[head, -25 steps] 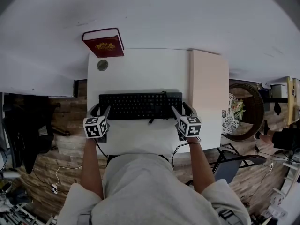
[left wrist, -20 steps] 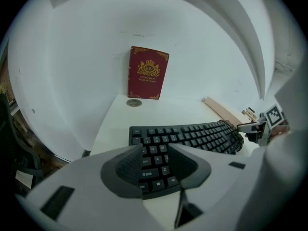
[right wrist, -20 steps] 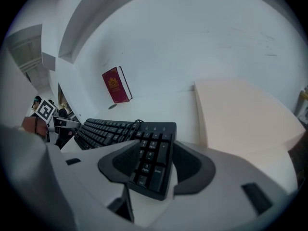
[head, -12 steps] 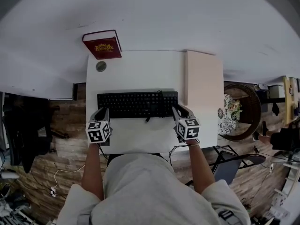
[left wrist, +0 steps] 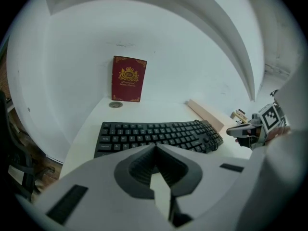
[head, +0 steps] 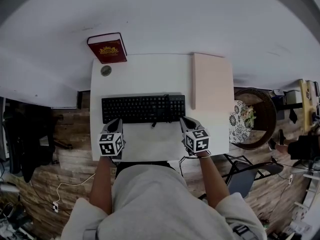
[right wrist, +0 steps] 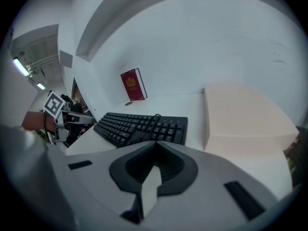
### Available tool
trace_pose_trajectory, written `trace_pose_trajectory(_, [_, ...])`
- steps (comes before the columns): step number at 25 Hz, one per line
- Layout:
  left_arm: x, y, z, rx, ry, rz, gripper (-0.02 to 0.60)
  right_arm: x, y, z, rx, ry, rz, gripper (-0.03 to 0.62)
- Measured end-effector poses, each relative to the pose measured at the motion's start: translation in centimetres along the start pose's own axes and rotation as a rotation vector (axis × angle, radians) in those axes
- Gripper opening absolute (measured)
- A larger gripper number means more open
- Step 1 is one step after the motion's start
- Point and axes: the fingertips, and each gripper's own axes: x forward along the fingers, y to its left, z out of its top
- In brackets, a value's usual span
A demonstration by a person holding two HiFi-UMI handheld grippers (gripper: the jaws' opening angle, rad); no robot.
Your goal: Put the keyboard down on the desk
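**White desk, keyboard down, both grippers closed and empty**

Surface: a small white desk (head: 145, 76) set against a white wall, with brick-pattern flooring visible to either side.

Item under task: a black full-size keyboard (head: 143, 109) lies flat across the middle of the desk, long edge parallel to the front edge and keys facing up. Its black cable (right wrist: 153, 121) trails over the key field right of centre. No tilt or overhang is observed.

Surroundings, read from the keyboard in the head view:
- At 3 o'clock, a pale pink slab (head: 212, 81) lies just beside the keyboard's right end, with a narrow gap between them.
- At 11 o'clock, a small round disc (head: 105, 70) sits on the desk. Beyond it, a dark red book (head: 106, 47) with a gold crest stands against the wall.
- At 7 o'clock, the left gripper (head: 116, 124) has its jaws fully together, nothing between them.
- At 5 o'clock, the right gripper (head: 184, 122) is likewise closed on nothing.

Both gripper tips sit near the keyboard's front edge. Contact with it cannot be judged.
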Motion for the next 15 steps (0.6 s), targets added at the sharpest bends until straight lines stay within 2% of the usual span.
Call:
trace_pose_trajectory(5, [-0.6, -2.4, -0.6, -0.001, -0.017, -0.024, 0.011, -0.5, 2.0, -1.4, -0.027, 0.021, 0.065, 0.004])
trace_pose_trajectory(10, [-1.6, -5.1, -0.9, -0.025, -0.053, -0.079, 0.011, -1.2, 4.3, -2.0, -0.058, 0.021, 0.118, 0.004])
trace_pose_trajectory(15, [-3.0, -7.7, -0.9, -0.066, -0.110, -0.100, 0.011, -2.1, 6.3, -2.2, -0.086, 0.007, 0.160, 0.005])
